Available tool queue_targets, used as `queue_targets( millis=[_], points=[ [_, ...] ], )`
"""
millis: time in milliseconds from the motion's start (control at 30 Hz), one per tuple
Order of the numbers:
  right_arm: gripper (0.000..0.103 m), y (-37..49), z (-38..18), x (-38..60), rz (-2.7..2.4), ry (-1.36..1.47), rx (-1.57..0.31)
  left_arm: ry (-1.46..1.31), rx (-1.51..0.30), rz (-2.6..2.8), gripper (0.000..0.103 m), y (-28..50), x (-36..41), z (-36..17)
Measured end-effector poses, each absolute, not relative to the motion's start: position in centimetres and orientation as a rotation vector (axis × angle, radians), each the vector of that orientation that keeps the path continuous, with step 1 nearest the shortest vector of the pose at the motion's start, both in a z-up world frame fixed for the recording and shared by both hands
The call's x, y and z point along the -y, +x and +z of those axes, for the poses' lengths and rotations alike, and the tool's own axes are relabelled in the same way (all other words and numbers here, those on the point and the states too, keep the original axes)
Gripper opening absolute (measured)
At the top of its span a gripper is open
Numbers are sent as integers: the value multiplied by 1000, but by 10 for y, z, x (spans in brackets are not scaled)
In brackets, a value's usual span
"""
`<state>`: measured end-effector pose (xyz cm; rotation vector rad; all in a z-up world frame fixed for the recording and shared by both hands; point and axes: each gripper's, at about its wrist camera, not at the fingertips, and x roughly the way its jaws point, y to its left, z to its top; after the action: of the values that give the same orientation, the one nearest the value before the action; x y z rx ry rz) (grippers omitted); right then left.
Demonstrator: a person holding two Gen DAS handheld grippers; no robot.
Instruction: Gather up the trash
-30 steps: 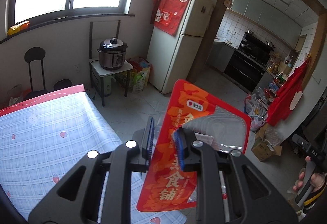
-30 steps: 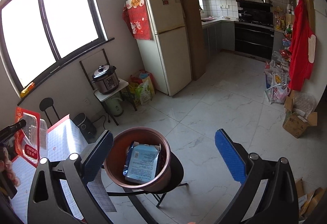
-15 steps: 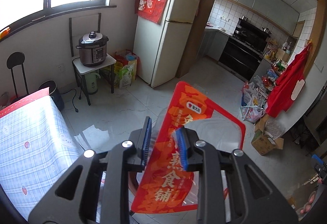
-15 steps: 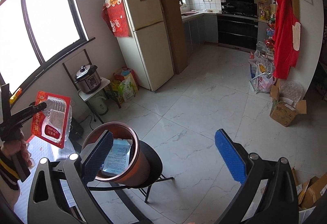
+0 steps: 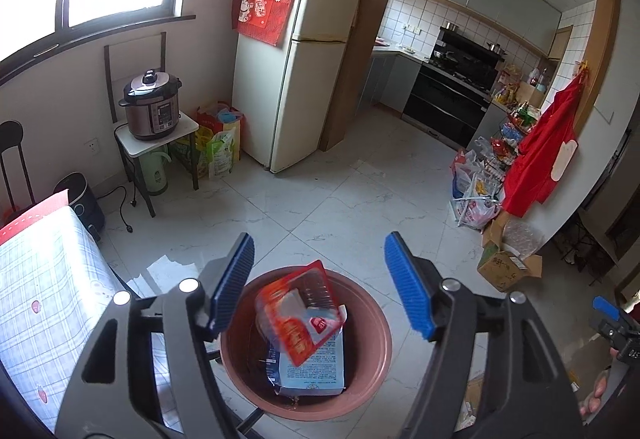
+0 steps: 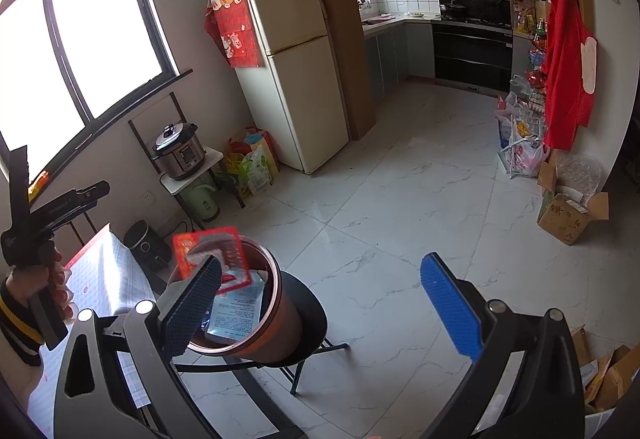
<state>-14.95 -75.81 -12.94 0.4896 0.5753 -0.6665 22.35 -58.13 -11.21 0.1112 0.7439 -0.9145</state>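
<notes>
Red pkt (image 5: 298, 313) in bin (image 5: 372, 339), below opening left tongs (image 5: 320, 285).

blurred: red wrapper (image 6: 208, 259) | hidden: bin (image 5: 372, 323) floor | cut off: table (image 5: 44, 303)

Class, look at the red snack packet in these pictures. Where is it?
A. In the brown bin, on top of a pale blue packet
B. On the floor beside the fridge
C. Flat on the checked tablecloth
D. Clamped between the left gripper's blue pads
A: the red snack packet lies in the brown bin over the pale blue packet, below the left gripper, whose opening jaws hold nothing.
</notes>
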Motion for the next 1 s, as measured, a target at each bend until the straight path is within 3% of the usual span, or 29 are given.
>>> queue_targets(
  millis=[367,1000],
  points=[
    [98,-138,-121,746,-645,459,-595,150,-687,-912,97,206,537,-88],
    [98,-64,-59,557,-462,298,-564,168,-614,-765,97,171,328,-24]
  ],
)
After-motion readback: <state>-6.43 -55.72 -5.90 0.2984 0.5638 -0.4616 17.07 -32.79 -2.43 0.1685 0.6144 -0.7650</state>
